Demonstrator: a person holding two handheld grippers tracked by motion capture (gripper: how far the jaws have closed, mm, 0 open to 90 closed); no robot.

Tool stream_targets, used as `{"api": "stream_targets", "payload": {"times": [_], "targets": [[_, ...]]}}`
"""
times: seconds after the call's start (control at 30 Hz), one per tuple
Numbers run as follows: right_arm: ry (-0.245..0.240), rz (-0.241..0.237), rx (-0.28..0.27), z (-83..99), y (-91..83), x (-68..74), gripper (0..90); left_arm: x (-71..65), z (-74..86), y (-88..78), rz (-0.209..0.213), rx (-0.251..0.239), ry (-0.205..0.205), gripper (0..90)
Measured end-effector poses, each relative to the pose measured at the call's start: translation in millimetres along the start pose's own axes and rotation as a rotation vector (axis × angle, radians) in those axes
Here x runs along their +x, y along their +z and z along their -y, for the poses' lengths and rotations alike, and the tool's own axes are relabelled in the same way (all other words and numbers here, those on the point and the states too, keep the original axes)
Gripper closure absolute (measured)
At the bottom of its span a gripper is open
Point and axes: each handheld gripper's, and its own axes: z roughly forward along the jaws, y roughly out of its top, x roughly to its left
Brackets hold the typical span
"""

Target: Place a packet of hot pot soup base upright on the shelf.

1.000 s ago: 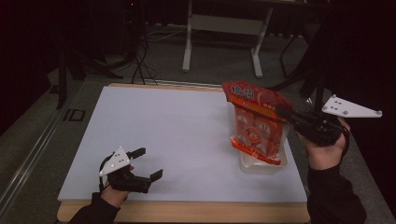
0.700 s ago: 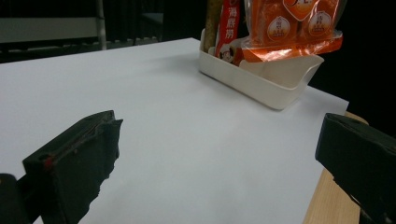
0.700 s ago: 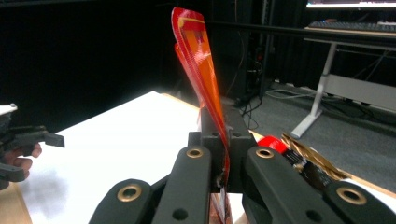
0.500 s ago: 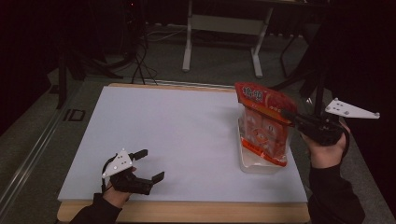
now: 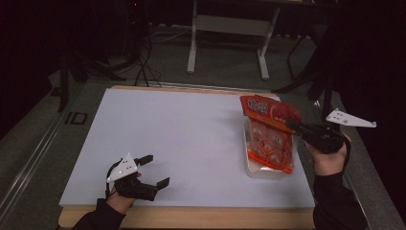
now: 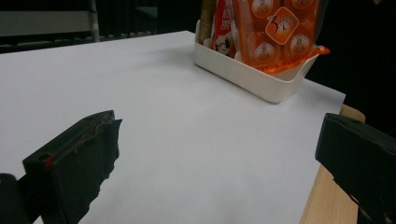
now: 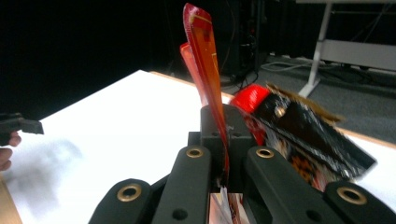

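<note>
Left tool (image 5: 154,169) rests wide open; right tool (image 5: 290,125) is clamped tight, raised.

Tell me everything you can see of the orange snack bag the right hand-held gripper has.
The orange snack bag is a glossy plastic pouch, red-orange, printed with round labels over small wrapped pieces. It stands nearly upright, leaning a little, its lower end inside the white tray near the table's right edge, beside other packets there. The right hand-held gripper is shut on its thin side edge; in the right gripper view the flat seal rises edge-on from between the jaws.
</note>
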Motion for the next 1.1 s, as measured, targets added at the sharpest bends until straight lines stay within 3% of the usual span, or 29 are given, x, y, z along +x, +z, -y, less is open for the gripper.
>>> {"api": "stream_targets", "payload": {"times": [0.33,0.6,0.7,0.8,1.0,1.1], "targets": [[0.086,-0.007,-0.008,29.3,-4.5,-15.6,90.0,-0.4,1.3,2.3,0.006,0.011,0.004,0.0],[0.073,0.041,-0.005,43.8,-10.2,-21.6,89.8,-1.0,1.7,2.7,0.01,0.018,0.017,0.0],[0.09,0.033,-0.005,51.9,-10.7,-23.7,89.8,-0.7,1.9,2.7,0.011,0.018,0.016,0.0],[0.13,-0.006,-0.022,60.8,-11.9,-25.1,89.6,-0.5,2.1,2.8,0.014,0.018,0.013,0.0],[0.136,-0.006,-0.028,61.3,-12.3,-25.6,88.7,-0.3,2.5,2.7,0.016,0.019,0.009,0.0],[0.131,-0.009,-0.016,58.6,-11.5,-24.2,83.6,0.5,2.7,3.0,0.018,0.02,0.006,0.0]]}}
